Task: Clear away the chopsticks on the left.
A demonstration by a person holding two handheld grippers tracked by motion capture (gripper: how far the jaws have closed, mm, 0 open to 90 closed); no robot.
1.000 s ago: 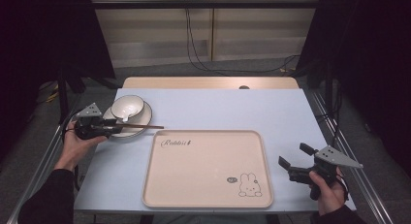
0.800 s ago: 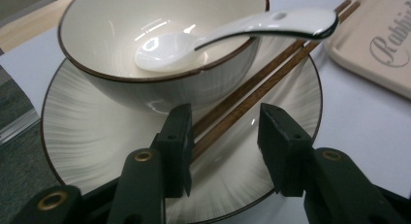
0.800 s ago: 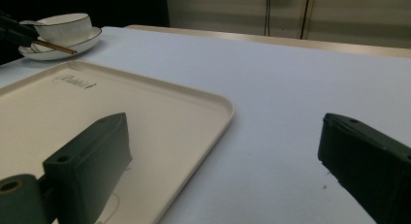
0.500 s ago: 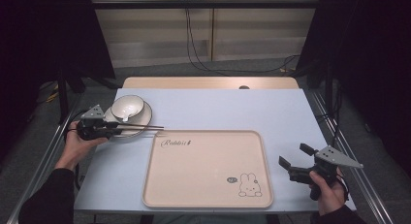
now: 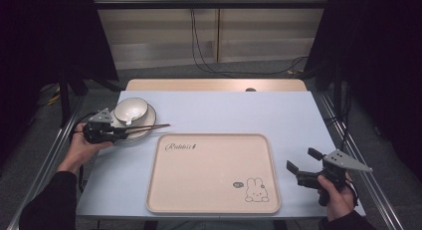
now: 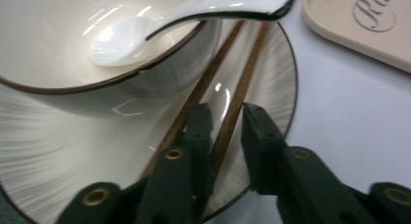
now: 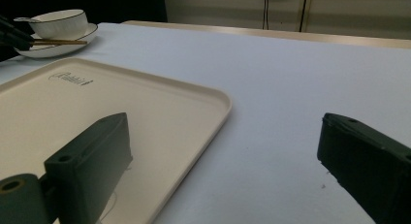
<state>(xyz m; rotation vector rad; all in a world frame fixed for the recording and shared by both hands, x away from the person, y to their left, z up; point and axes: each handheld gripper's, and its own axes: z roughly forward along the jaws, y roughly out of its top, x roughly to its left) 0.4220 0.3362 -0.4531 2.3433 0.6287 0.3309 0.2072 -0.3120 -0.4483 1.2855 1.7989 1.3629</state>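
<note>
The beige tray [image 5: 214,172] is lying mid-table. The plate [image 5: 144,131] is carrying a bowl [image 5: 131,109] holding a spoon [image 6: 145,32], its handle cut off. The left gripper [image 6: 225,136], jaws just closing, is straddling the chopsticks [image 6: 228,122]; contact is unclear. The right gripper [image 5: 303,163] is gaping, empty.

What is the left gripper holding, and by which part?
The left gripper has just been closing around the chopsticks near their plate-side end; whether it grips them cannot be told.

bowl [image 6: 72,44]: glossy ceramic | chopsticks [image 6: 232,88]: brown wood | tray [image 5: 214,172]: matt plastic
</note>
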